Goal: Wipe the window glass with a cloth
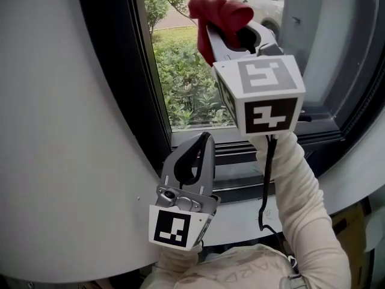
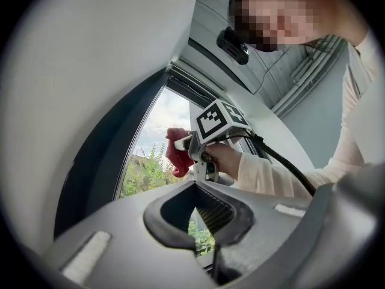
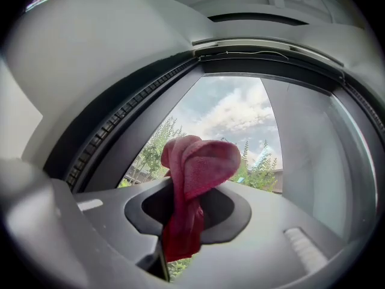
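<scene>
Window glass [image 1: 186, 83] ahead, red cloth [image 3: 194, 188] lengthwise between right gripper [image 1: 236, 34] jaws

Cloth [image 3: 195, 173] was soft, fuzzy red fabric, window glass [image 3: 234, 110] smooth & clear, frame [image 1: 111, 71] dark matt, wall [image 1: 54, 131] smooth matt white, left gripper [image 1: 206, 139] matt grey plastic w/ ribbed black lining, sleeve [image 1: 301, 185] cream knit.

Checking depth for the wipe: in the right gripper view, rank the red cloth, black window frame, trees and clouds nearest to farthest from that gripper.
1. red cloth, in the jaws, centre.
2. black window frame, left.
3. trees, outside, right of cloth.
4. clouds, high beyond them.
</scene>
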`<move>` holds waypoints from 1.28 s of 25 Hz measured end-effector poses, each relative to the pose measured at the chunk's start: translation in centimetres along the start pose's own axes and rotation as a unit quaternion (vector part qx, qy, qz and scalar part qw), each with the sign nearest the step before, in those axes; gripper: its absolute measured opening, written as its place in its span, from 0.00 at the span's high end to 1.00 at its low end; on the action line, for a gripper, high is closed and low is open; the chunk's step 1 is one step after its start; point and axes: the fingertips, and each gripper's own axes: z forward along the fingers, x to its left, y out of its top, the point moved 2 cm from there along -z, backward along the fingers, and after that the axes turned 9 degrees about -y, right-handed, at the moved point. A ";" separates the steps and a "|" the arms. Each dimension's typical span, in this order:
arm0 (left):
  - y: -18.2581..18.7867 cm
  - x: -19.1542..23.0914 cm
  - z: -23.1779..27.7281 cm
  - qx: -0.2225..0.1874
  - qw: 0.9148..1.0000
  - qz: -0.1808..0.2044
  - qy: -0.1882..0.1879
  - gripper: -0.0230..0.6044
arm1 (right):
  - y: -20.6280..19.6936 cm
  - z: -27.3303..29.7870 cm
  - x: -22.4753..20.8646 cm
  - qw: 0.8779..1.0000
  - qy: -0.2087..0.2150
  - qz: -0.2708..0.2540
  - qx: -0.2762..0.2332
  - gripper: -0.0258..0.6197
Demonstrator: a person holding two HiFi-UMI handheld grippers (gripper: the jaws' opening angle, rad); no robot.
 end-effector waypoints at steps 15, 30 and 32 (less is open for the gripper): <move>-0.5 -0.1 1.7 -0.028 1.000 0.000 -0.009 0.96 | -1.8 -1.1 -3.1 1.000 -0.006 -0.012 0.002 0.77; -3.0 -10.0 12.5 -0.014 0.998 -0.009 -0.061 0.96 | -7.0 -4.3 -22.3 0.995 -0.092 -0.004 0.022 0.77; -2.8 -10.0 12.7 -0.019 0.998 -0.005 -0.059 0.96 | -7.4 -4.5 -21.9 0.996 -0.091 -0.006 0.021 0.77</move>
